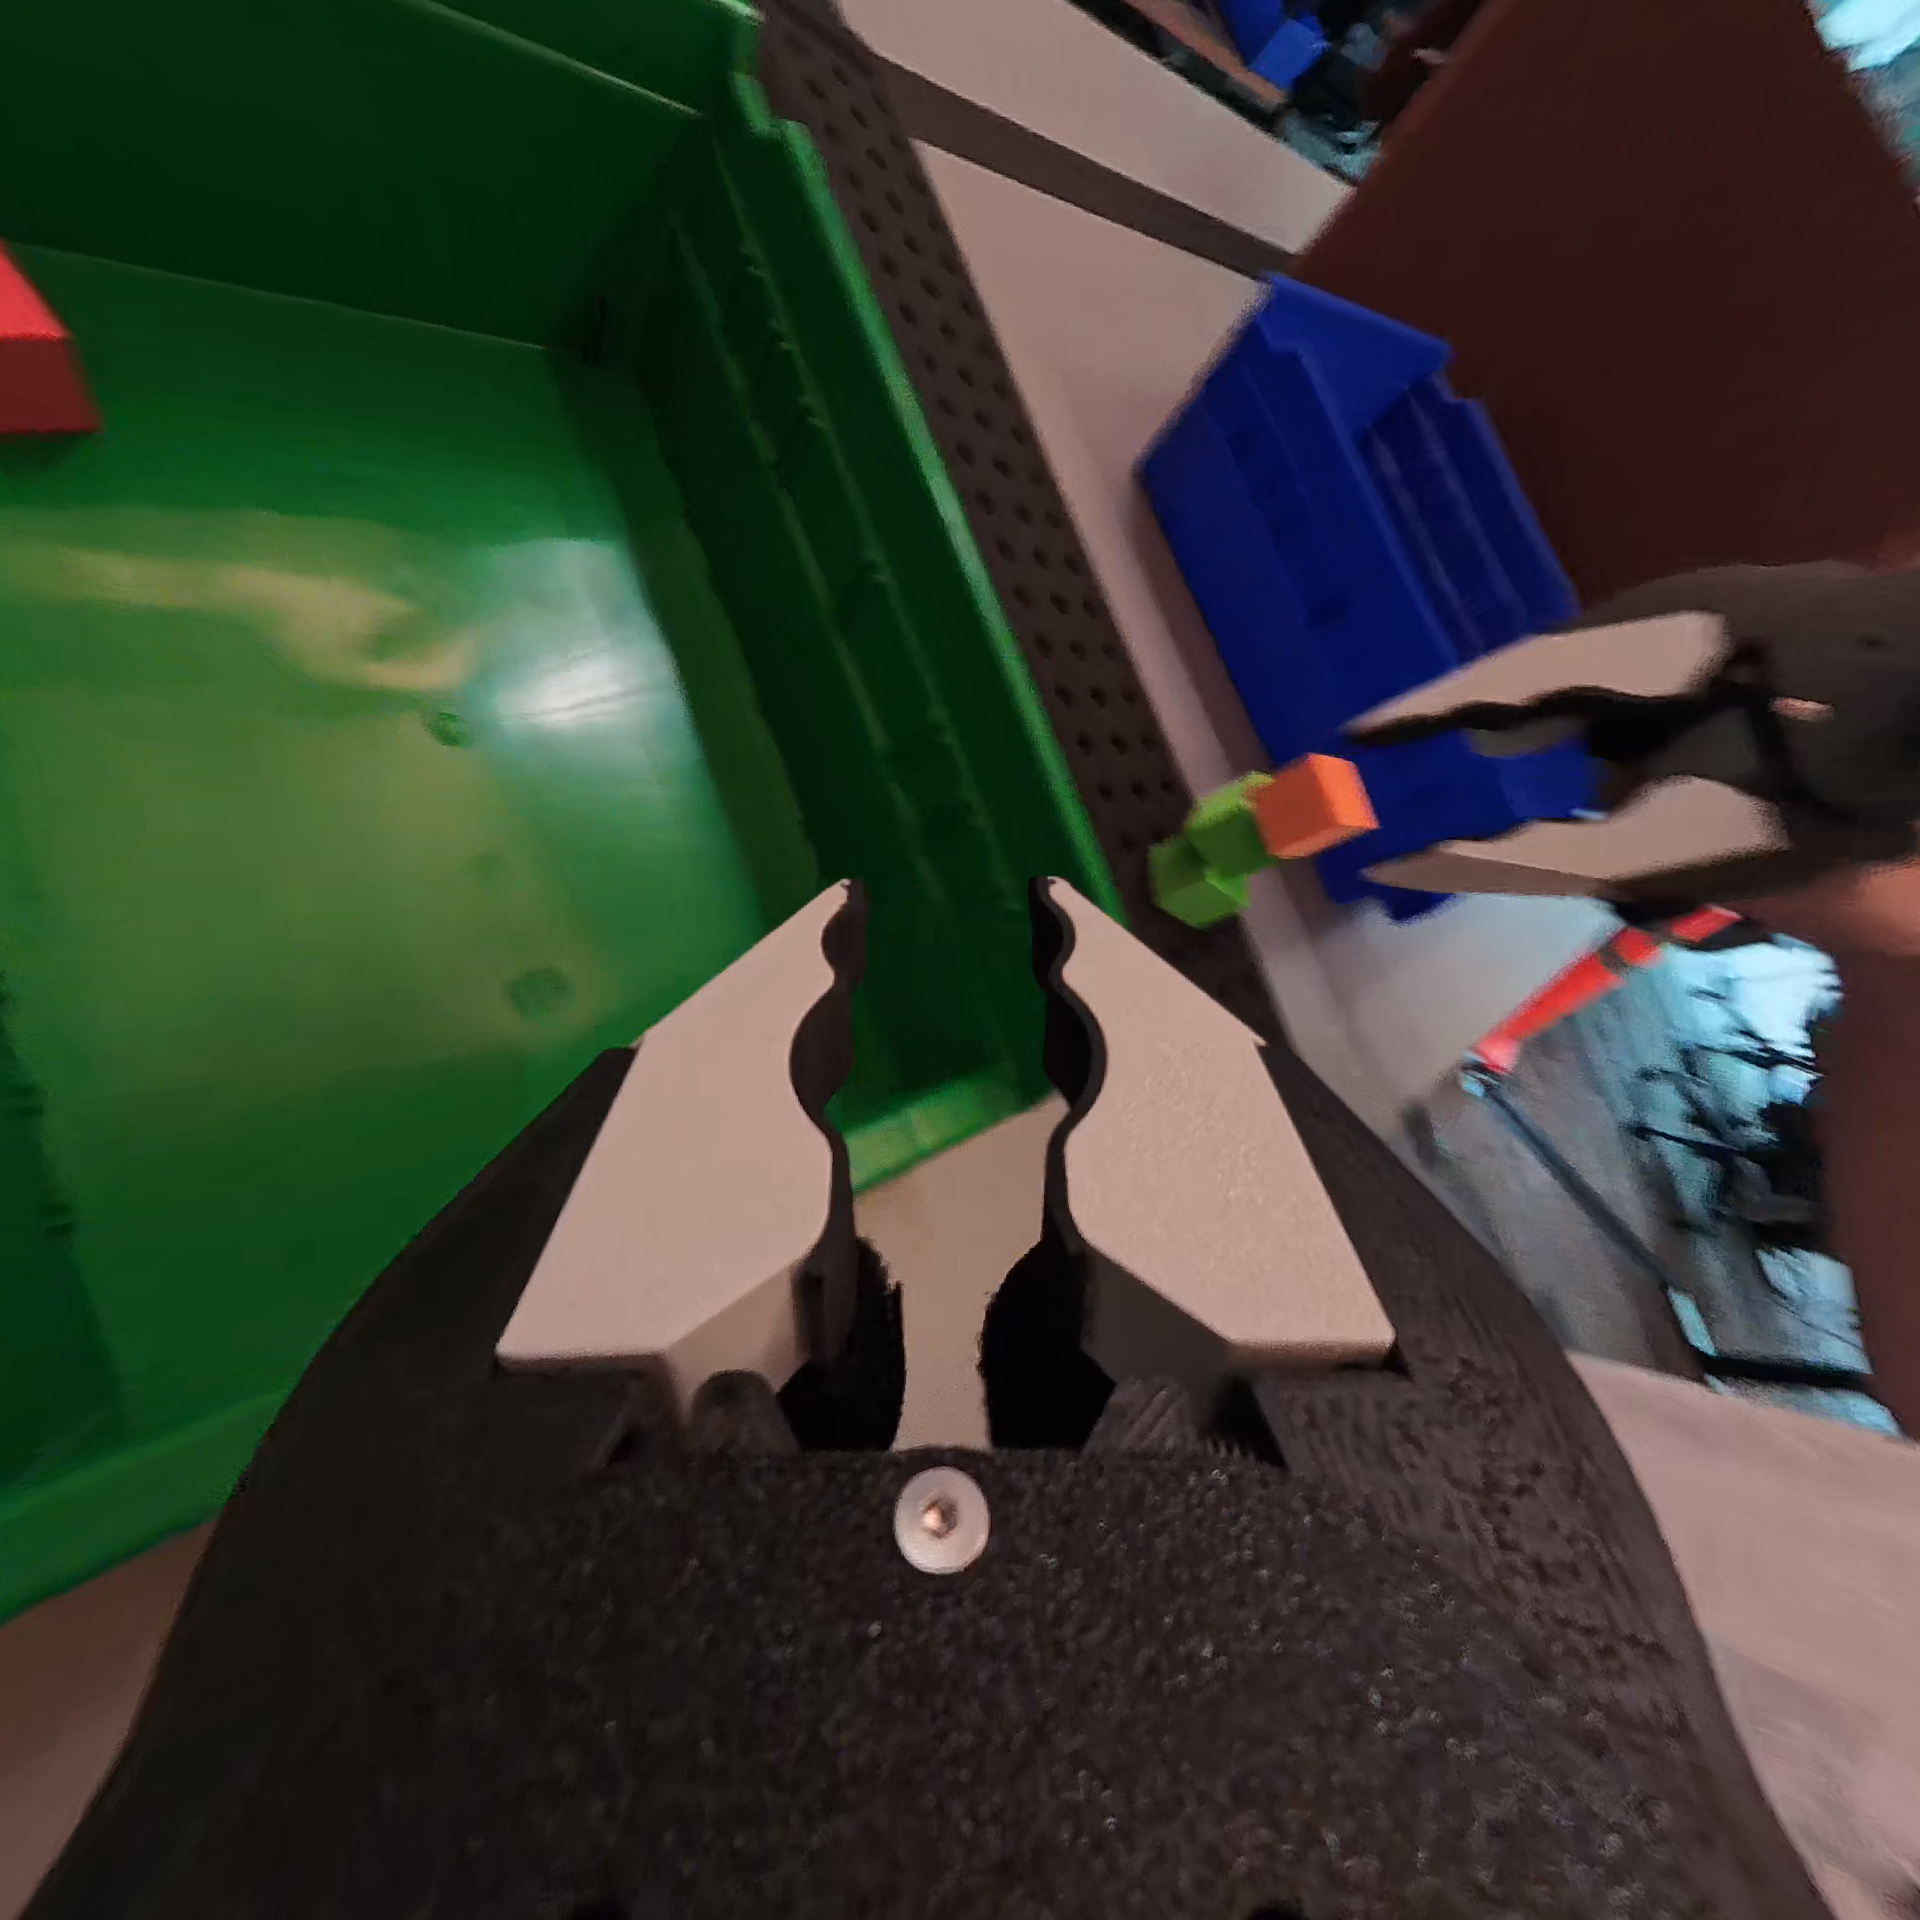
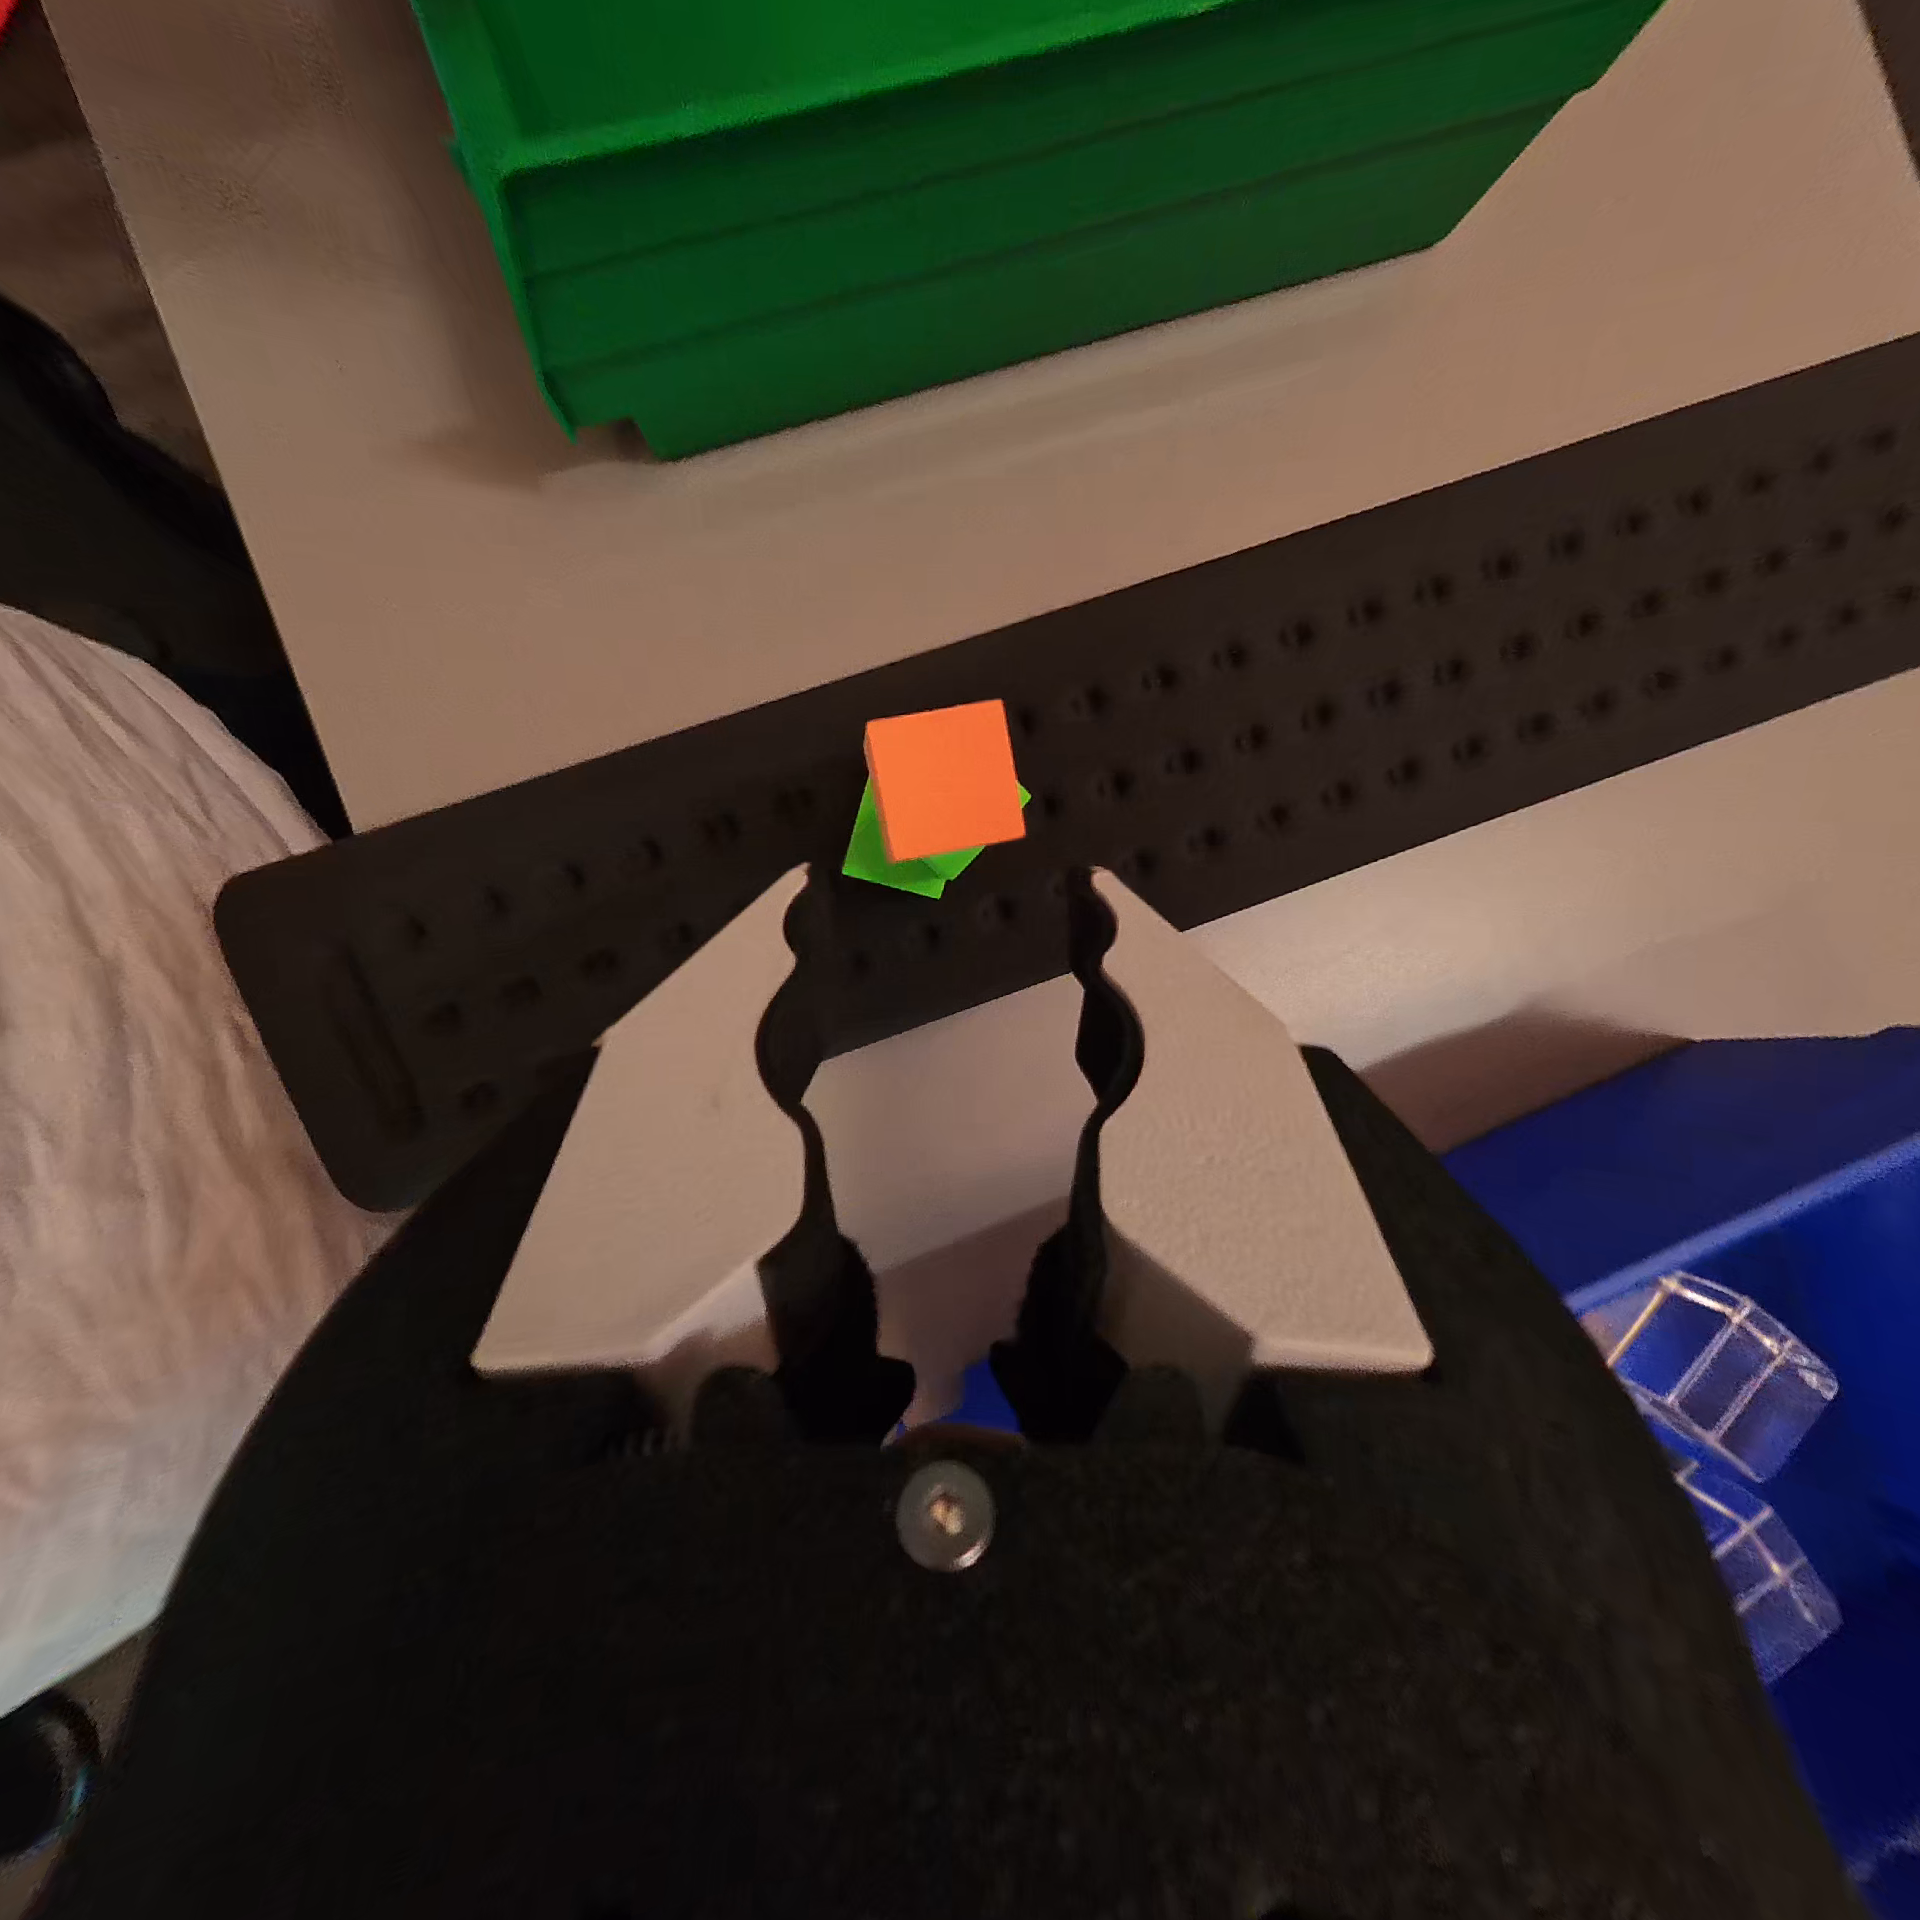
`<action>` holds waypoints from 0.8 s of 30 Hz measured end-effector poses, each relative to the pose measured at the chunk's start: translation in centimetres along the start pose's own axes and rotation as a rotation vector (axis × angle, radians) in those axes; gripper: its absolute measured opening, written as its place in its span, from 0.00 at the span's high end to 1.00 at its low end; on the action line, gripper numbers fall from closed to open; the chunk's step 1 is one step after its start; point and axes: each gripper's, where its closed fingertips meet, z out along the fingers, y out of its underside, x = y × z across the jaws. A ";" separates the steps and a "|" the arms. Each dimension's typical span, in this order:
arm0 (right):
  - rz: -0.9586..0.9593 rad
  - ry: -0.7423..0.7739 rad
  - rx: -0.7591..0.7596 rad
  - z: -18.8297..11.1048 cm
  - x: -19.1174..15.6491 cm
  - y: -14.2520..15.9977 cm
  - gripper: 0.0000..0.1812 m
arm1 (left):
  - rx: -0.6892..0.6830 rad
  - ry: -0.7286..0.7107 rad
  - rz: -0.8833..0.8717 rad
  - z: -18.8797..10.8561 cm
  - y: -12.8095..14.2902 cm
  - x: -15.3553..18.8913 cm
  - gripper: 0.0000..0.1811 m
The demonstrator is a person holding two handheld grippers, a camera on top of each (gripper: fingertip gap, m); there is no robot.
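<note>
Topping two green cubes (image 2: 902,862), an orange cube (image 2: 941,779) sits askew.

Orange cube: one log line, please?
orange cube atop green cubes | right gripper open, above | left gripper open, over green bin

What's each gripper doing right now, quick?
Left gripper: open, empty, over the green bin.
Right gripper: open, empty, just short of the orange cube.
</note>
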 end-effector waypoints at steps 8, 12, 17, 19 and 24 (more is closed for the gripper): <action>0.135 -0.008 0.197 -3.0 -2.5 -0.9 0.75 | 0.069 -0.502 -0.057 4.7 -5.6 -12.1 0.76; 0.142 -0.013 0.197 -3.2 -3.9 0.1 0.75 | 0.019 -0.636 -0.085 6.8 -7.7 -16.3 0.75; 0.196 -0.029 0.194 -3.7 -4.2 1.9 0.75 | -0.094 -0.806 -0.104 7.9 -7.6 -20.5 0.75; 0.225 -0.040 0.206 -4.0 -4.1 2.6 0.75 | -0.091 -0.851 -0.100 7.9 -7.9 -21.0 0.75; 0.274 -0.068 0.223 -4.5 -4.1 3.9 0.76 | -0.059 -0.897 -0.096 8.6 -9.2 -22.0 0.75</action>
